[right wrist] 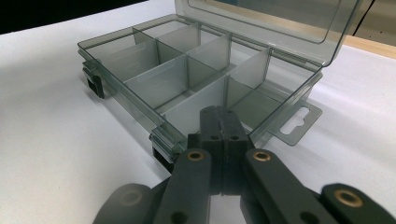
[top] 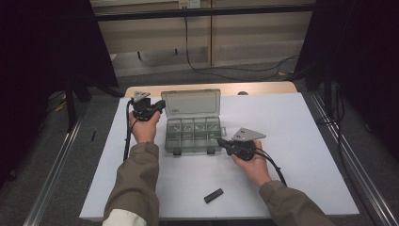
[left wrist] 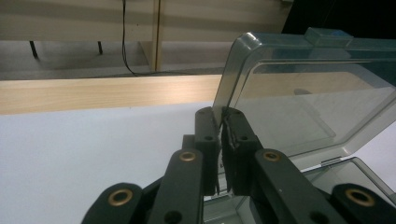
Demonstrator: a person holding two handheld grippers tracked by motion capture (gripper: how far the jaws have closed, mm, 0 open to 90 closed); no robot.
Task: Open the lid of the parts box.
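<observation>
Two tools worked the light, stiff, slick plastic box — left tool pinching its lid's nine-o'clock edge, right tool pressed together.

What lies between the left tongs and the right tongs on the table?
The open compartment box lies between the left tongs and the right tongs, seen in the high view.

Left tongs seemingly on open box's lid.
</observation>
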